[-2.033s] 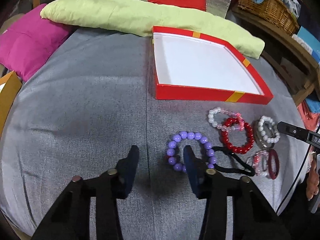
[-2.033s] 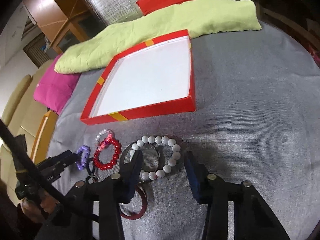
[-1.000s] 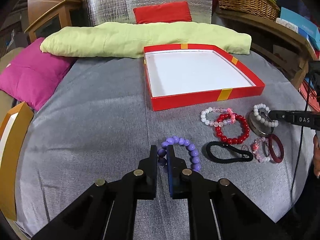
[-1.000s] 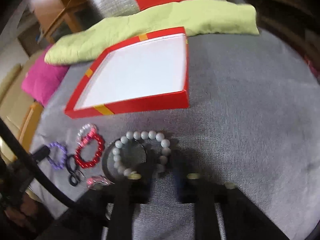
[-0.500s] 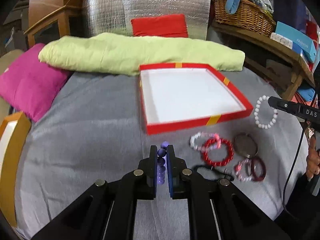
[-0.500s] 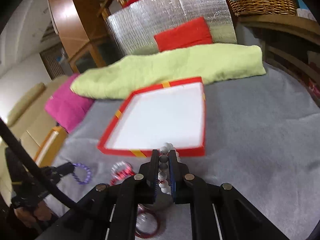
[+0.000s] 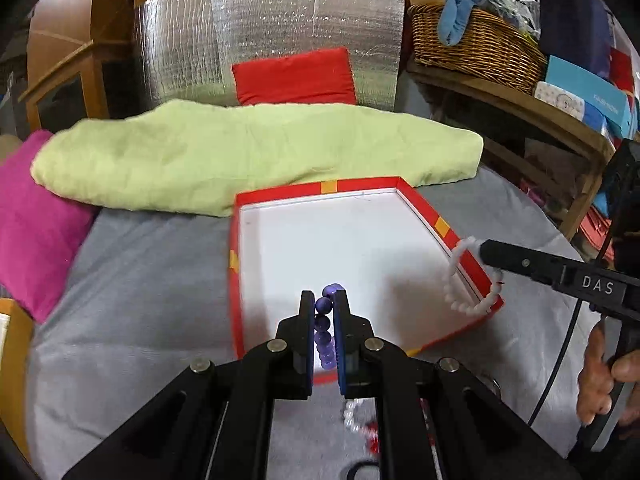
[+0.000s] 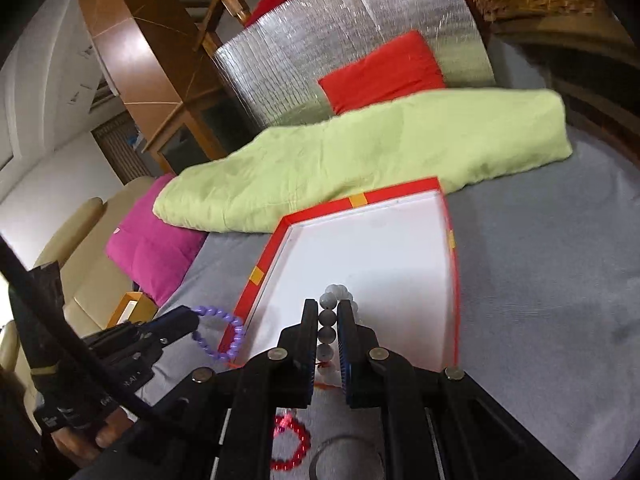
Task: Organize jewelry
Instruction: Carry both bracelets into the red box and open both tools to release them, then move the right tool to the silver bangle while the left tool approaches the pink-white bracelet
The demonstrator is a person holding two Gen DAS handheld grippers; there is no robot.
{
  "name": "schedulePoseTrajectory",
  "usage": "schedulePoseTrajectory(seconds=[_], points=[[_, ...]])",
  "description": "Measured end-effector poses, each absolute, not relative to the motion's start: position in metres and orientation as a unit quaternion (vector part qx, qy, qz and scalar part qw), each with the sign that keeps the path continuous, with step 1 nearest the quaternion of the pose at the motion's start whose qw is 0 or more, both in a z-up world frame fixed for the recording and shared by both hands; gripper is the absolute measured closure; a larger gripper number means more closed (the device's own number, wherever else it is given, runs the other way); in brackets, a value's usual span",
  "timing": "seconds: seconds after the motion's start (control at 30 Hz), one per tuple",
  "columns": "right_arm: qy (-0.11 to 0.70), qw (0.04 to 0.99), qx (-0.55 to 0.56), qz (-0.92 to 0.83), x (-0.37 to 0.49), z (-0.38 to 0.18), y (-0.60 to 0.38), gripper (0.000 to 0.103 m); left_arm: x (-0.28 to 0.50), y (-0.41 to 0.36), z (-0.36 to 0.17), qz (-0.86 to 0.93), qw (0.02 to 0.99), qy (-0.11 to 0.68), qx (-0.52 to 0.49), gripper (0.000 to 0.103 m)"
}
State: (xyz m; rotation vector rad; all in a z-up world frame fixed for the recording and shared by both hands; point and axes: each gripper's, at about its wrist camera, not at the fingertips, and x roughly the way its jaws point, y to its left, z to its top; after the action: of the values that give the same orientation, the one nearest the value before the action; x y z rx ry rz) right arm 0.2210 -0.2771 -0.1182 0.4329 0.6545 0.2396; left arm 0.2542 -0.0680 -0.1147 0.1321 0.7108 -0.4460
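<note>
Both bracelets have come up off the grey cover since a second ago. I have my left gripper (image 7: 323, 308) clamped on purple beads (image 7: 324, 322), my right gripper (image 8: 329, 320) clamped on white beads (image 8: 329, 330), both hanging over the red tray (image 7: 424, 212); beyond lies a green cushion (image 7: 256, 160).

Two tongs in play: left tongs (image 7: 323, 300) and right tongs (image 8: 327, 310). One red tray (image 7: 424, 208), white inside. Bracelets now: one purple bead bracelet (image 7: 323, 326), one white bead bracelet (image 8: 328, 326), and down on the grey cover one red bead bracelet (image 8: 291, 446), with one metal ring (image 8: 346, 458) beside it. More beads lie low in the left view, too blurred to count. Cushions: one red cushion (image 7: 294, 76), one magenta cushion (image 7: 34, 224), one long green pillow (image 7: 248, 156). One wicker basket (image 7: 476, 50) up on the shelf.
</note>
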Motion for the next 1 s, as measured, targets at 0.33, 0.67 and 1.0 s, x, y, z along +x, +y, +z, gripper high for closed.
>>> schedulePoseTrajectory(seconds=[0.33,0.67,1.0], points=[[0.356,0.903,0.210,0.120,0.271,-0.148,-0.267,0.092,0.289,-0.079,-0.160,-0.198,0.891,0.404,0.069,0.094],[0.364,0.898,0.234,0.073,0.272,-0.155,-0.290,0.074,0.286,-0.067,-0.164,-0.174,0.887,0.419,0.090,0.076],[0.369,0.896,0.236,0.075,0.233,-0.139,-0.301,0.074,0.238,-0.054,-0.142,-0.203,0.896,0.380,0.106,0.065]])
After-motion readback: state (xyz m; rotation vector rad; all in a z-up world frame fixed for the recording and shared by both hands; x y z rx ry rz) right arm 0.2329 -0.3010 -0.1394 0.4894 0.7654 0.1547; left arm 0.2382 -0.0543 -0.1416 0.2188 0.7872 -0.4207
